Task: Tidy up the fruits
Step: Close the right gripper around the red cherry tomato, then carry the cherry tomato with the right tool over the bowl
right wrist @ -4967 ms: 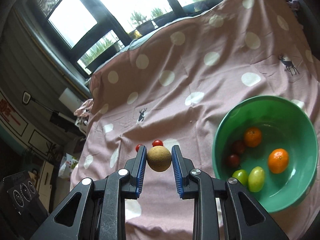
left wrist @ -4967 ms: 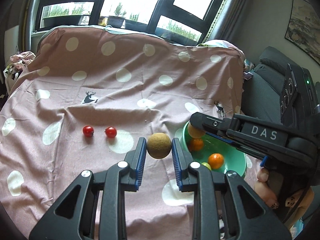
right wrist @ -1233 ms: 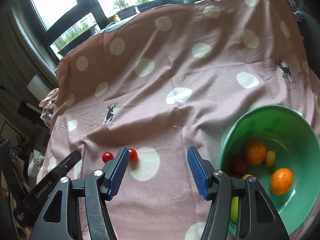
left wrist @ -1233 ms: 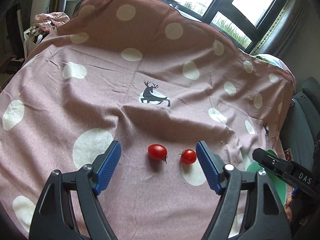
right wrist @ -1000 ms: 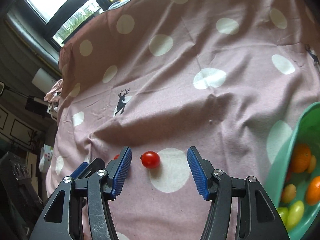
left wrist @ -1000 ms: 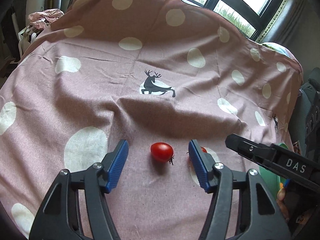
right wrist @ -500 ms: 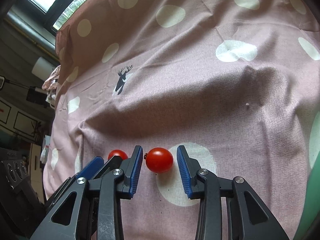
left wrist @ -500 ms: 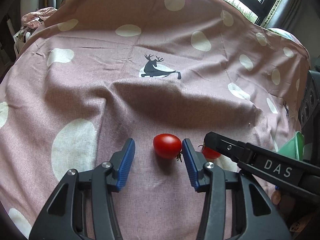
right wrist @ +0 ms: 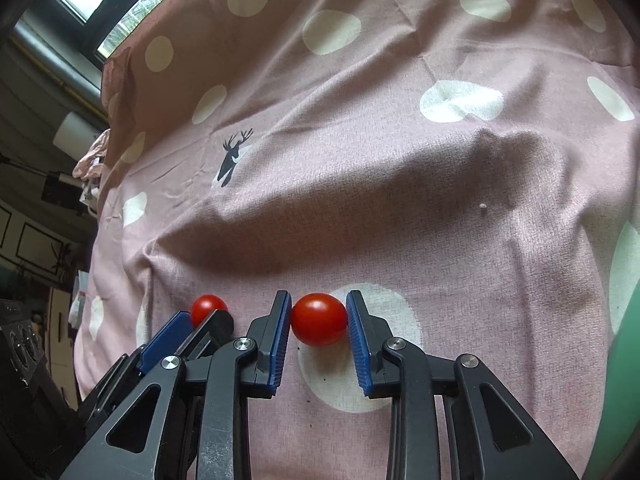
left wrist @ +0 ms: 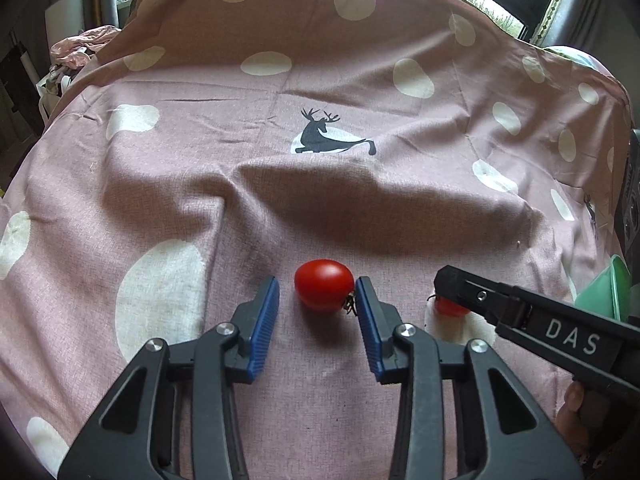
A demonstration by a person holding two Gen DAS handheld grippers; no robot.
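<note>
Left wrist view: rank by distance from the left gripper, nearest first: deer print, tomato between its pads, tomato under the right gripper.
1. Tomato between its pads, at the left gripper, touching the right-hand pad.
2. Tomato under the right gripper, off to the right, half hidden.
3. Deer print, farther up the cloth, centre.

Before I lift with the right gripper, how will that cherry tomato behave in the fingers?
The cherry tomato looks round and glossy, so it may slip or roll out if the right gripper tilts. Its thin skin probably bruises under hard squeezing. The soft, wrinkled cloth should slow a roll if it drops.
</note>
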